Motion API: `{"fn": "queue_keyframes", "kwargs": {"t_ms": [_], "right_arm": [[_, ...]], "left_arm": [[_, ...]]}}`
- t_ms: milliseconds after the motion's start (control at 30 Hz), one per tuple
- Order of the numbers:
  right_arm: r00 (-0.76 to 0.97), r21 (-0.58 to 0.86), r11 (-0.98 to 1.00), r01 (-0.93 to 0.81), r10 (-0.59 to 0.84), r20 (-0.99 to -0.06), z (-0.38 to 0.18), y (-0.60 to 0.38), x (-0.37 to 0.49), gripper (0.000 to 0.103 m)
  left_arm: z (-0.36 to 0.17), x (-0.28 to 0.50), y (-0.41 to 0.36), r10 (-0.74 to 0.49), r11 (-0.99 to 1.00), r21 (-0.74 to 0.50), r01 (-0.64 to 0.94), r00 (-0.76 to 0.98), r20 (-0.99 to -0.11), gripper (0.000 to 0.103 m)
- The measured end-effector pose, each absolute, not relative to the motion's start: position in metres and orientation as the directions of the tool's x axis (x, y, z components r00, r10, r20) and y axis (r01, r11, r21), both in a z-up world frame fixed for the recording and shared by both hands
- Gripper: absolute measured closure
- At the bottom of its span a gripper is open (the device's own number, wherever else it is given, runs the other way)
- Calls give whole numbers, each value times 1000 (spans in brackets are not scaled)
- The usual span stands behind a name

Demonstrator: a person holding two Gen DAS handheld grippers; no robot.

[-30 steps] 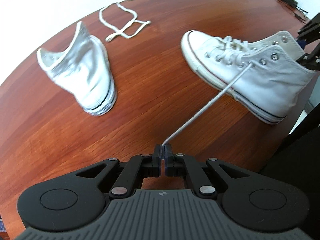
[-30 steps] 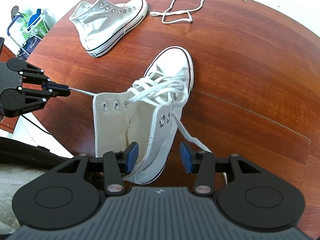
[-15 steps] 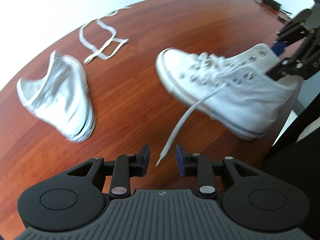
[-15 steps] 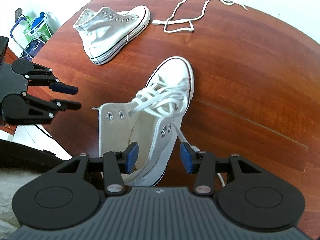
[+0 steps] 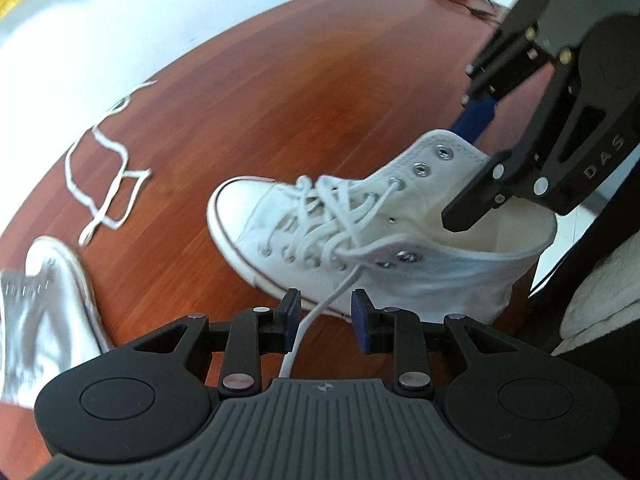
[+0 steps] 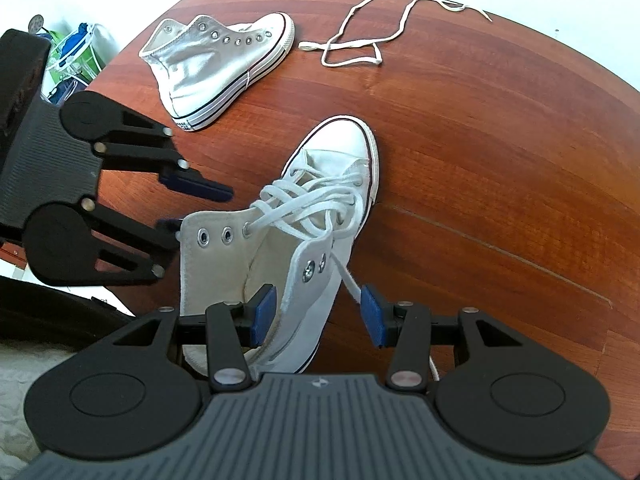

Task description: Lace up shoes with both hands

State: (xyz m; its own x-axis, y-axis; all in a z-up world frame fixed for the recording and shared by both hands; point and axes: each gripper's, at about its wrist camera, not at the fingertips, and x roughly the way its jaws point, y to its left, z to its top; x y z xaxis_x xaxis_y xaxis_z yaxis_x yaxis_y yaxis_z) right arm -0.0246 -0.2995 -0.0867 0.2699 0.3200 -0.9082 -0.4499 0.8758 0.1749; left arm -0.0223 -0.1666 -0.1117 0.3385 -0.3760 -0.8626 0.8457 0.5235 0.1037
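Reddish-brown wooden table (image 6: 500,152), rounded edge, thin seam line running across the top. On it: partly laced white high-top sneaker (image 6: 336,184) directly ahead of the right gripper, toe pointing away. Unlaced white high-top (image 6: 224,68) on its side, further out to the left. Loose white shoelace (image 6: 360,40) near the far edge.

Readable: the pale letters "DAS" on the black side of the right hand-held gripper (image 5: 472,152), seen at the far right from the left wrist view. Printed also, small dark lettering on the heel patch of the unlaced sneaker (image 6: 216,68) at the far left of the worktop (image 6: 480,140), too small and blurred to make out. Nothing else legible.
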Motion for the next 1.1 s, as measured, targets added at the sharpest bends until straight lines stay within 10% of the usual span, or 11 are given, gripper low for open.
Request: {"fn": "queue_keyframes", "kwargs": {"t_ms": [200,567,700,1100], "right_arm": [[256,163,871,-464,308,-916,-92,-296,-22,51],[206,118,859,-498,249,-946,-122,-281,-14,50],[207,66,872,-485,187,-960,-137,-279,-9,24],[272,-57,849,-526,104,-957,-160,-273,-7,1]], "left_arm": [[-123,-23,-180,-359,440,129,889,306,-881,99],[-112,-20,-164,-360,605,65,794,346,-867,100],[-106,-19,-156,-366,672,17,740,352,-861,100],[-87,-21,-120,-374,826,-99,555,408,-833,100]]}}
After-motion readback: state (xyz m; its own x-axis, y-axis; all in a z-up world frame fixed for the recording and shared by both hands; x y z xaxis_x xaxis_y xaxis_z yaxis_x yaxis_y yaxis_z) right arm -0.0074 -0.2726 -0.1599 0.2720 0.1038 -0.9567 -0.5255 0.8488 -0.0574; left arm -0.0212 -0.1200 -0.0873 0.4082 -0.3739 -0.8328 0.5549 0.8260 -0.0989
